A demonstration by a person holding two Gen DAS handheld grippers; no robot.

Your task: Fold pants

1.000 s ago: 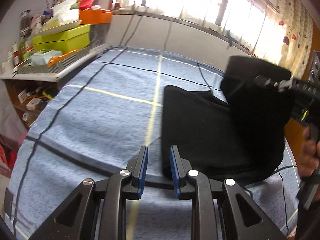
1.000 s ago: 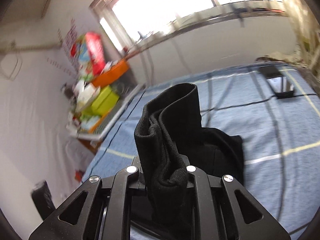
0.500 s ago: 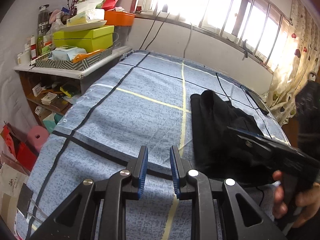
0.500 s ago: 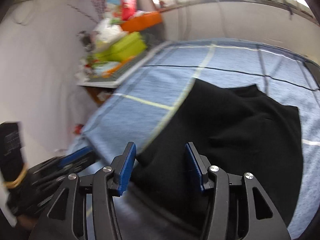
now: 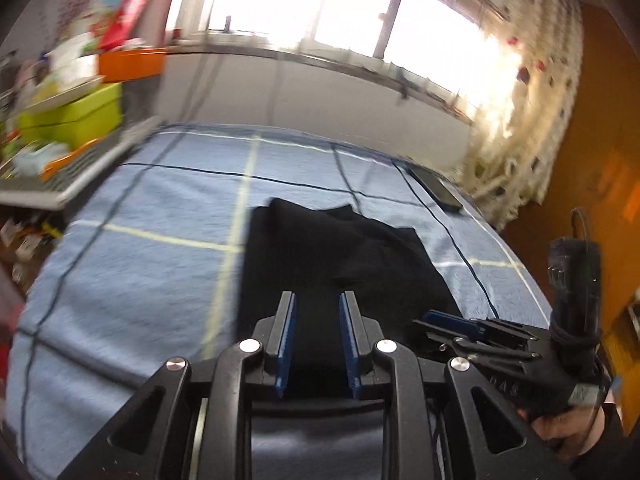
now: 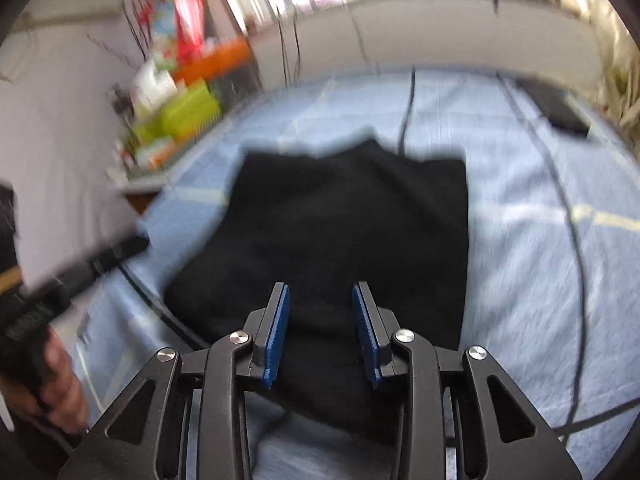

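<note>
1. Black pants: lying folded into a rough rectangle on the blue checked bedspread, near edge toward both tools. Judged soft, light and limp, likely sagging wherever unsupported; a doubled near corner or edge looks the surest place to pinch.
2. Left gripper: hovering over the near hem, blue pads parted narrowly, gripping nothing.
3. Right gripper: hanging above the near edge, jaws standing wide, carrying nothing.
4. Shelf at far left: bearing a lime-green box and an orange bin; contents blurring, not identifiable.
5. Dark phone-like slab: resting at far right, well apart from the pants.
</note>
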